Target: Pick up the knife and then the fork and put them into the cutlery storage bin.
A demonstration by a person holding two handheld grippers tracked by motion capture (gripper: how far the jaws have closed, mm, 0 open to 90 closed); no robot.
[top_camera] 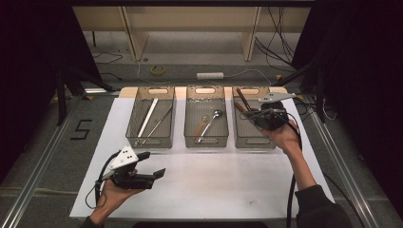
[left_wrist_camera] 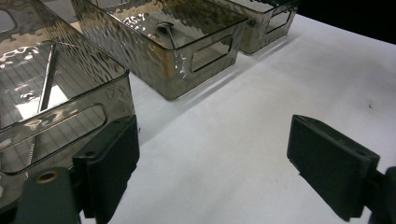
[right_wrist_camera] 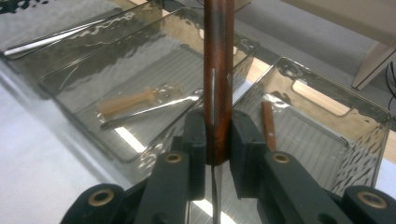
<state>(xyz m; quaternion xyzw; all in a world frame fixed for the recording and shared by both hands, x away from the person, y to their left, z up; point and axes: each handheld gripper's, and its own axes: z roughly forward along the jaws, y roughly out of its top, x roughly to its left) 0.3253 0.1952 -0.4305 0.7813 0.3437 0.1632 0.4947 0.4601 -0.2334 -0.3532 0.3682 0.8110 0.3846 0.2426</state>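
Right gripper (right_wrist_camera: 217,140) jaws pinch a wooden-handled knife (right_wrist_camera: 218,70) over the right bin (top_camera: 243,135). Left gripper (left_wrist_camera: 215,163) jaws gape wide, empty. Next it probably needs lowering in gently.

Room dim, surroundings black; white table (top_camera: 209,190) lit from above. Glare ripples on textured bins (left_wrist_camera: 154,51) (strongest nearest rims). Wooden handle (right_wrist_camera: 217,70) close-up soft.

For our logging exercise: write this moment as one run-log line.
right gripper: shut on wooden-handled utensil, above right bin | left gripper: open, holding nothing, over white table | middle bin: spoon
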